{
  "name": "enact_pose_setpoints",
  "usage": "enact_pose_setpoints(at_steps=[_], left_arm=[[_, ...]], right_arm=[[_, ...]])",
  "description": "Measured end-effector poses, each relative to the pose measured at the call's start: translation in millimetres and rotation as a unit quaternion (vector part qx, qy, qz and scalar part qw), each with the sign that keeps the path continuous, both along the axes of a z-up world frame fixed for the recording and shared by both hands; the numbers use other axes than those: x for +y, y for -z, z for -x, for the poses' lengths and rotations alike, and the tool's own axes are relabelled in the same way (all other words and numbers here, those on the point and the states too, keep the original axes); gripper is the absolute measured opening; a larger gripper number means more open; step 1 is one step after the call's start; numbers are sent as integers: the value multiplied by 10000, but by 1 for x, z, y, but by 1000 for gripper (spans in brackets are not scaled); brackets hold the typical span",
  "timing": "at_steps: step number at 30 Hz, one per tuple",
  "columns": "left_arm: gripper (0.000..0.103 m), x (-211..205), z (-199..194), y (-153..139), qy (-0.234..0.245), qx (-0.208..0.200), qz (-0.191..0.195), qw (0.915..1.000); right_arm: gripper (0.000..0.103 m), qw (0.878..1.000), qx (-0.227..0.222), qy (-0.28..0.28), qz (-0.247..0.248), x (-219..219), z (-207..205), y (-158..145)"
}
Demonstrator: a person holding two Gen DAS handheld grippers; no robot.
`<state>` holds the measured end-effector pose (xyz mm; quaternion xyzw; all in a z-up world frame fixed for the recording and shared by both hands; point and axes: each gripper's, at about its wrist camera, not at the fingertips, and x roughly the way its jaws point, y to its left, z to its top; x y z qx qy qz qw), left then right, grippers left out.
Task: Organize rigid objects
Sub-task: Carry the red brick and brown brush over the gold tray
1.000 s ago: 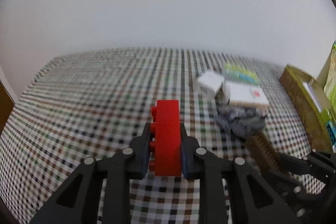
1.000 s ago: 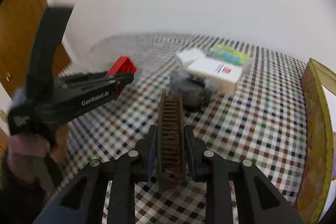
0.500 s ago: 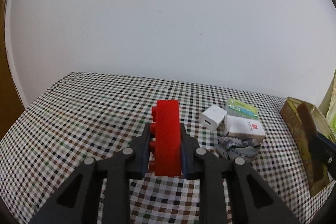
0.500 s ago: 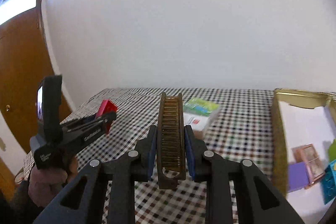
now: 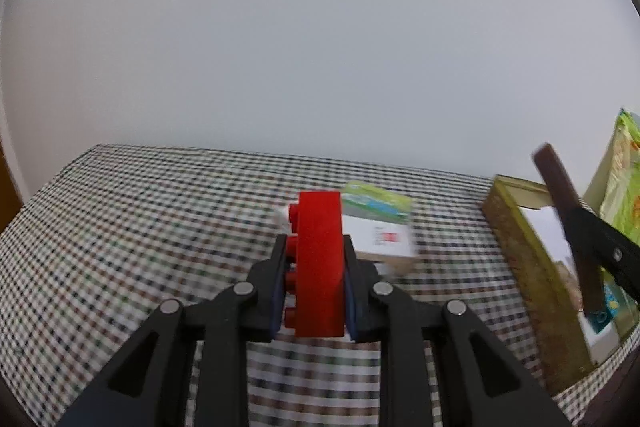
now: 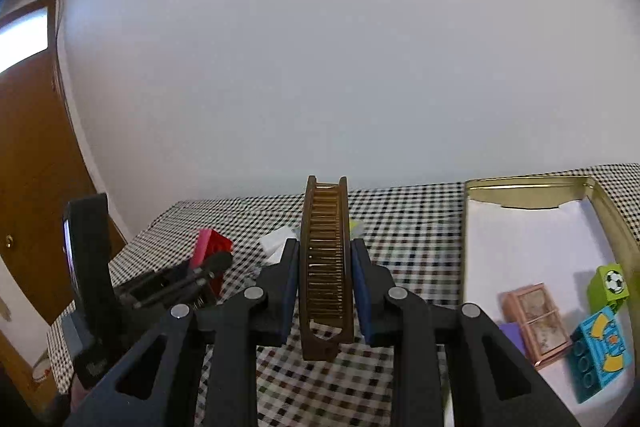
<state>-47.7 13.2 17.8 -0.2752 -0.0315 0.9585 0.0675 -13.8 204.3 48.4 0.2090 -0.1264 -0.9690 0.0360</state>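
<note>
Pinching a red brick on its two flat sides, my left gripper holds it upright above the checkered tablecloth, studs facing left. Just beyond the brick, a white box lies on the cloth with a green packet touching its far edge; both are blurred. To the right of the white box stands a gold tin lined with white paper.

My right gripper is clamped on a brown comb, held on edge with its teeth showing between the fingers. Seen from the right wrist, the comb hangs above the cloth just left of the tin. Inside the tin, near its closer end, lie a pink frame, a purple block, a blue block and a green block with a football print. Left of the comb, the left gripper shows with the brick in it.
</note>
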Motion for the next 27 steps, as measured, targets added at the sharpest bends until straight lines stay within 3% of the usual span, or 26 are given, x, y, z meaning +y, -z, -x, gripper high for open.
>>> enact_pose_setpoints(at_steps=[8, 27], left_arm=[[22, 48, -2, -14, 329, 9, -185, 9993], [22, 153, -10, -45, 1139, 228, 201, 9930]], right_arm=[[28, 9993, 109, 321, 157, 35, -14, -10], [28, 9909, -219, 1324, 85, 131, -15, -9]])
